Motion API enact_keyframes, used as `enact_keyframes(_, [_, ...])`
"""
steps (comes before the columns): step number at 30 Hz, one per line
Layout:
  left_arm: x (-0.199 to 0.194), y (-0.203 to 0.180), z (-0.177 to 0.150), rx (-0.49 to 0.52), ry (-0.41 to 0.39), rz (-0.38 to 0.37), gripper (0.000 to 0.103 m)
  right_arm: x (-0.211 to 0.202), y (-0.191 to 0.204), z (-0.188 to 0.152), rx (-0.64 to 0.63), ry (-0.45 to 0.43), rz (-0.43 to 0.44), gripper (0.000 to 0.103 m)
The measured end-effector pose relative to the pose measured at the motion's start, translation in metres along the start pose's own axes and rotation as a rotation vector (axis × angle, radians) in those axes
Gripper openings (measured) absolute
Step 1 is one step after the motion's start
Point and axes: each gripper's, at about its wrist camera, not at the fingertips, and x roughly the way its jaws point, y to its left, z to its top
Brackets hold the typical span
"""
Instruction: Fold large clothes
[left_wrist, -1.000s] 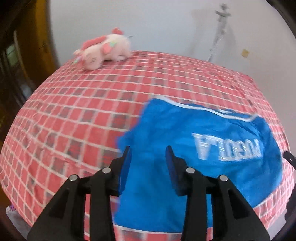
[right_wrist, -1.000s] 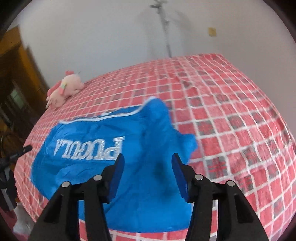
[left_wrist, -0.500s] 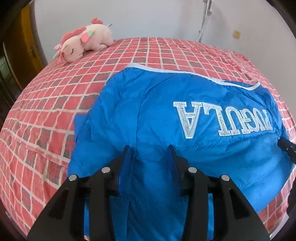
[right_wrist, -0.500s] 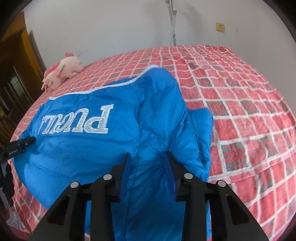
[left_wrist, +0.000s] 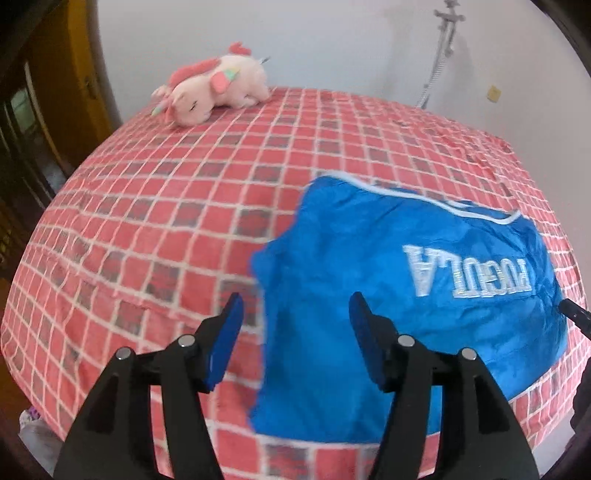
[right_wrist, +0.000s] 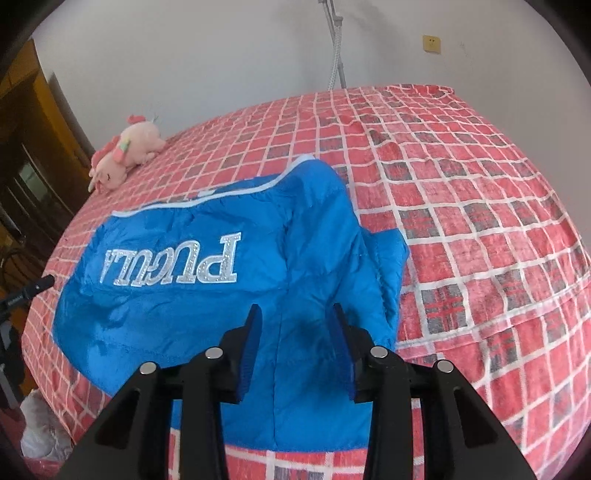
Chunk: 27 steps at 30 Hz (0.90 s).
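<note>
A blue puffy jacket (left_wrist: 388, 280) with white sparkly letters lies folded in on itself on the red checked bed (left_wrist: 166, 206). It also shows in the right wrist view (right_wrist: 207, 295). My left gripper (left_wrist: 295, 310) is open and empty, above the jacket's left edge. My right gripper (right_wrist: 295, 325) is open and empty, just above the jacket's right part, where a sleeve fold (right_wrist: 384, 258) bulges.
A pink plush unicorn (left_wrist: 214, 88) lies at the far left corner of the bed, and shows in the right wrist view (right_wrist: 122, 155) too. A white wall with a metal pole (right_wrist: 336, 40) stands behind. A dark wooden door (left_wrist: 44, 122) is at the left.
Both grippers pulled back and up from the jacket. The left gripper opened wider and shifted left to the jacket's edge. The right gripper's jaws spread slightly.
</note>
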Motion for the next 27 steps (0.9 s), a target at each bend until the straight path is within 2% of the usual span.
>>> enact_keyframes(2, [0.006, 0.012, -0.002, -0.023, 0.033, -0.012, 0.059, 0.001, 0.0, 0.0, 0.0, 0.018, 0.0, 0.038])
enact_keyframes(5, [0.013, 0.023, -0.004, -0.071, 0.077, -0.073, 0.06, 0.006, 0.0, -0.001, 0.011, 0.059, -0.006, 0.038])
enact_keyframes(13, [0.043, 0.028, -0.011, -0.111, 0.151, -0.134, 0.064, 0.015, -0.001, -0.004, 0.028, 0.121, -0.016, 0.038])
enact_keyframes(21, [0.074, 0.042, -0.013, -0.196, 0.211, -0.286, 0.065, 0.023, -0.007, -0.004, 0.064, 0.152, 0.003, 0.038])
enact_keyframes(24, [0.08, 0.039, -0.015, -0.233, 0.228, -0.348, 0.044, 0.026, -0.008, -0.002, 0.077, 0.159, -0.002, 0.038])
enact_keyframes(27, [0.073, 0.028, -0.013, -0.186, 0.211, -0.313, 0.031, 0.031, -0.005, -0.001, 0.081, 0.172, -0.03, 0.038])
